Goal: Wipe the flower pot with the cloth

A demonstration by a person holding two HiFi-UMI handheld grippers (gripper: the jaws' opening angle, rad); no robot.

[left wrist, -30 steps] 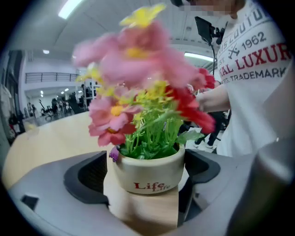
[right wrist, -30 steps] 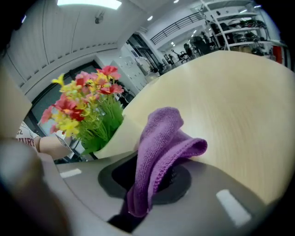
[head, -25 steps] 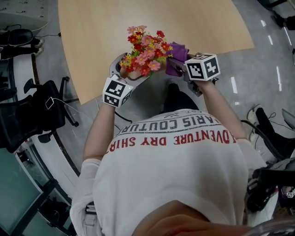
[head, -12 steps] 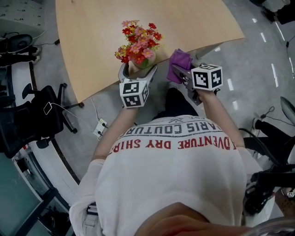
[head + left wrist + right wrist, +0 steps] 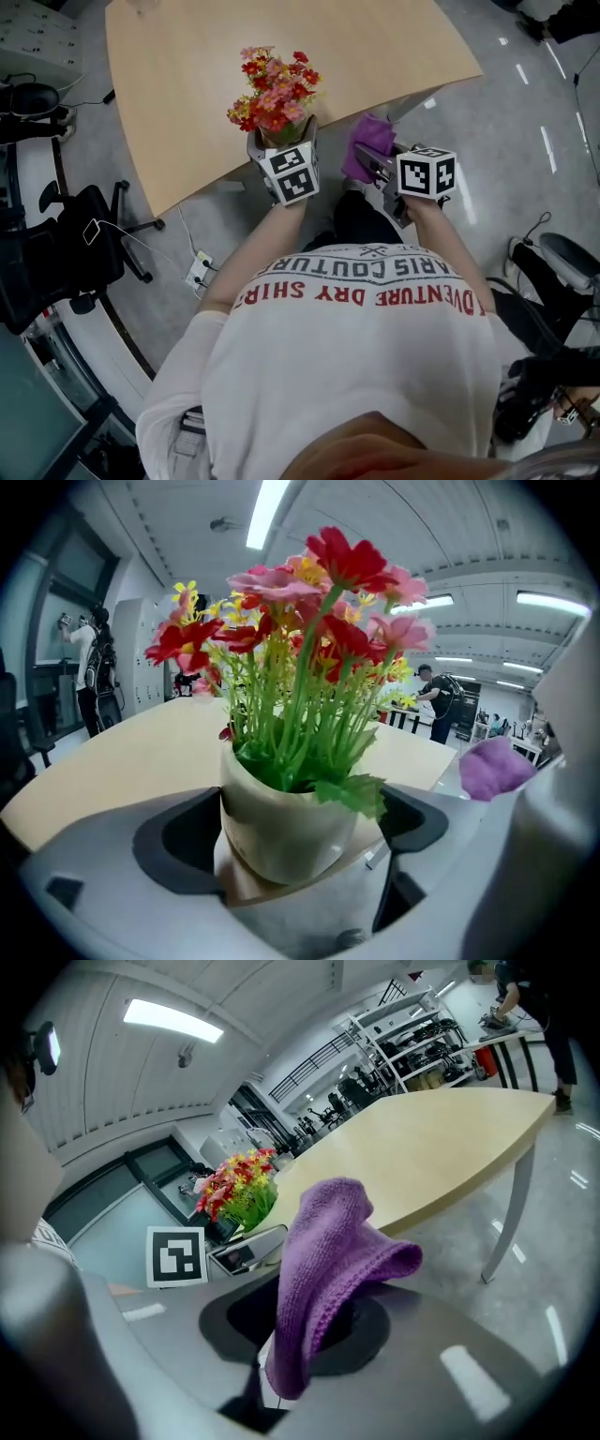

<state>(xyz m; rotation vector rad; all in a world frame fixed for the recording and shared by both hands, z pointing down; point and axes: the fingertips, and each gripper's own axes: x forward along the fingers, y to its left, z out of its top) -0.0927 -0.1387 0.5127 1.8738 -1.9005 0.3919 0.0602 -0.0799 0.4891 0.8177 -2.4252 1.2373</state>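
Nearest us, just right of centre in the head view, our right gripper (image 5: 367,161) has its jaws pressed on a fold of the purple cloth (image 5: 328,1260). The cloth stands up above them and droops to one side. A little further out, at centre, our left gripper (image 5: 282,142) is clamped round the pale pot (image 5: 281,822), one jaw on each side of its wall. The red and pink flowers (image 5: 309,621) rise upright from it.

A second ago we held the pot off the table, close to our body, with the cloth right against it. Since then the pot has travelled outward to the near edge of the table (image 5: 187,56). The cloth has not followed and now sits clearly apart from it, to the right. We cannot tell whether the pot's base already rests on the wood.

We judge the wiping paused or finished and the pot on its way back. We should let go only once it sits firmly in from the edge.
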